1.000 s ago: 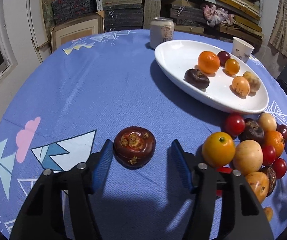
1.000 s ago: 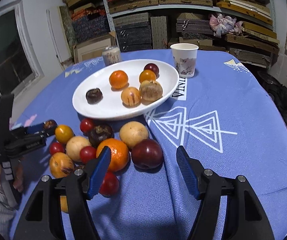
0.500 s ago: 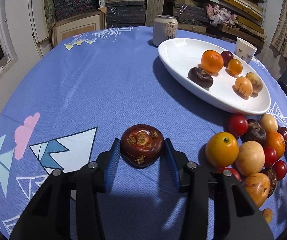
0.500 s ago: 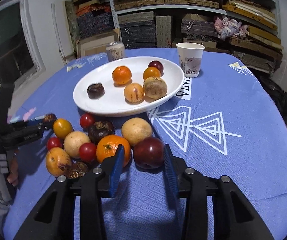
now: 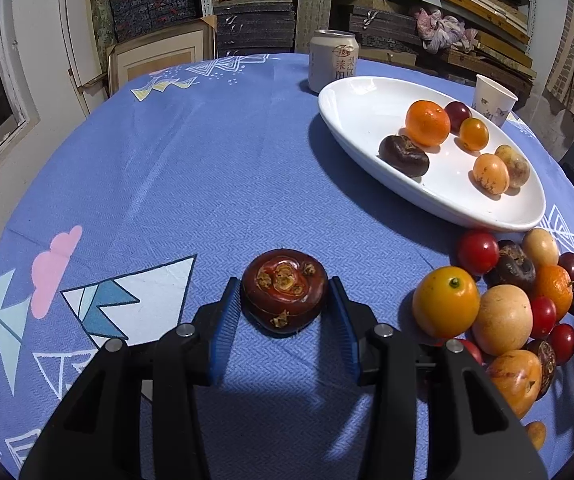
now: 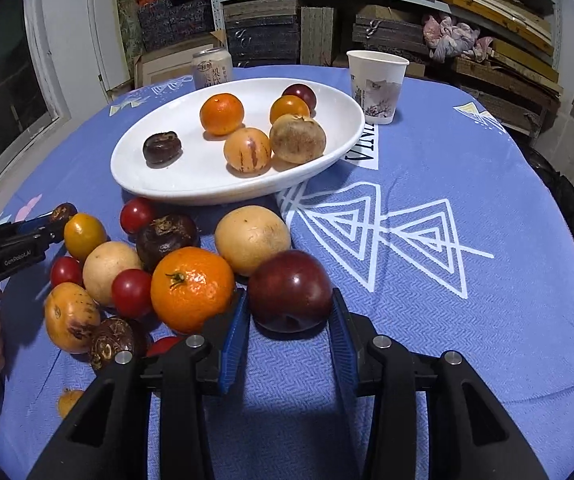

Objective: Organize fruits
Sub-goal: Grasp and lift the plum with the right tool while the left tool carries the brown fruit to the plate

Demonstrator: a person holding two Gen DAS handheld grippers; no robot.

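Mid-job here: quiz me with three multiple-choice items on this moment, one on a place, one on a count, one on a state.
1. Where does the paper cup stand?
A. on the plate
B. on the cloth beside the plate's rim
C. among the loose fruit

2. How many fruits lie on the white plate?
A. four
B. six
C. eight

3. What is the state of the left gripper?
A. wide open over bare cloth
B. closed on the dark red-brown fruit
C. holding the can

Answers: 1 B, the cup sits on the blue cloth just off the rim. 2 B, six can be counted in both views. 3 B, both blue pads press the fruit's sides.
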